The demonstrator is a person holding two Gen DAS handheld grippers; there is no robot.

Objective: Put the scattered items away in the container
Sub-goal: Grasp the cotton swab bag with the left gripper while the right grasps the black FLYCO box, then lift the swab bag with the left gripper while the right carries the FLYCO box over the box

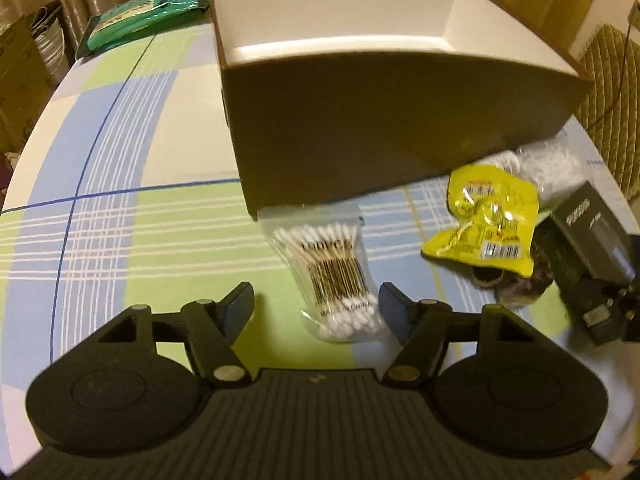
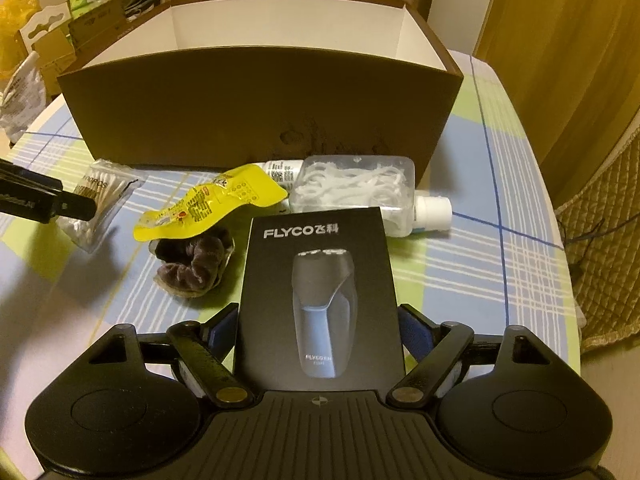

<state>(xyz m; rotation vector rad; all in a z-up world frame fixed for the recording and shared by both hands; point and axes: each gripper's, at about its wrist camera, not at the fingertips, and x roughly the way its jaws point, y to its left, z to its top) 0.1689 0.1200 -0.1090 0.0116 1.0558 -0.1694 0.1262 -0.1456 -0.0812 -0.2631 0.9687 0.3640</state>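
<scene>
A brown box with a white inside stands on the checked tablecloth. In front of it lie a bag of cotton swabs, a yellow snack packet, a dark scrunchie, a clear pack of floss picks and a white-capped bottle. My left gripper is open, its fingers on either side of the swab bag's near end. My right gripper is shut on a black FLYCO shaver box, held just above the table.
A green packet lies at the table's far left corner. Cardboard boxes and bags stand beyond the table's left side. A quilted chair is at the right edge. Curtains hang behind.
</scene>
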